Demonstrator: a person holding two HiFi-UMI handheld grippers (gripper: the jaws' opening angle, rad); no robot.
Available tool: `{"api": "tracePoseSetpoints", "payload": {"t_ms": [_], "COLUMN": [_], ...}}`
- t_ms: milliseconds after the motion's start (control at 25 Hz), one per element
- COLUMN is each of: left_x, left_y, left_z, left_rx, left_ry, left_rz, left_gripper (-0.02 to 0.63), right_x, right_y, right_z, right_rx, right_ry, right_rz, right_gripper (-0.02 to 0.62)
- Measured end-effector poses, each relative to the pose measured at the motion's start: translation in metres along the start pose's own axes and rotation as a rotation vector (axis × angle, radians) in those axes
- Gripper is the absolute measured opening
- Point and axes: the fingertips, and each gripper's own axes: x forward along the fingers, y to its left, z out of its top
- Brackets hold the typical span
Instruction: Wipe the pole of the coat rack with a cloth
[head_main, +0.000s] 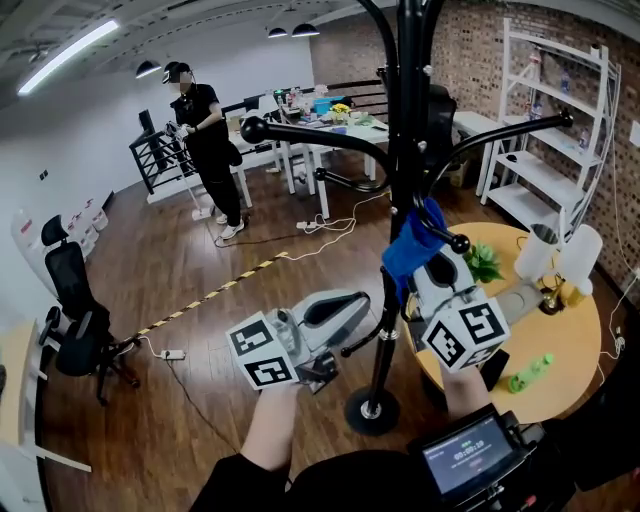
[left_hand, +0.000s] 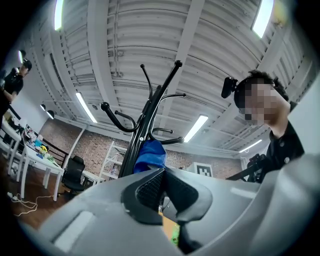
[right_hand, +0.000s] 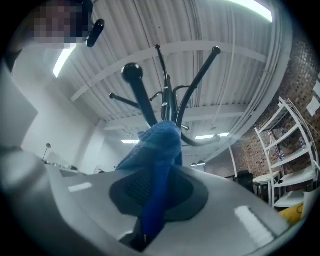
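The black coat rack pole rises in the middle of the head view from its round base. My right gripper is shut on a blue cloth that presses against the pole at mid height, just under the hook arms. In the right gripper view the cloth fills the jaws of the right gripper, with the pole behind it. My left gripper sits lower, left of the pole and close to it. Its jaws are shut on nothing in the left gripper view, where the cloth shows beyond.
Curved hook arms spread left and right from the pole. A round wooden table at the right carries white cups, a plant and a green bottle. A white shelf stands behind it. A person stands far back; an office chair stands at the left.
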Motion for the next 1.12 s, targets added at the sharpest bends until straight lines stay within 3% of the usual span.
{"api": "tracePoseSetpoints", "payload": {"t_ms": [760, 960, 1120], "left_x": [-0.017, -0.022, -0.023], "left_y": [-0.007, -0.004, -0.004], "left_z": [-0.078, -0.082, -0.070], "left_rx": [-0.146, -0.158, -0.140], "left_ry": [0.115, 0.112, 0.098], "left_rz": [0.042, 0.050, 0.043], "left_gripper": [0.000, 0.000, 0.000], "right_x": [-0.100, -0.104, -0.088], "right_y": [0.002, -0.004, -0.008], "right_z": [-0.277, -0.287, -0.244], "right_rx": [0.140, 0.188, 0.183], "right_ry": [0.513, 0.568, 0.492], "right_rz": [-0.134, -0.146, -0.131], "right_gripper": [0.048, 0.048, 0.048]}}
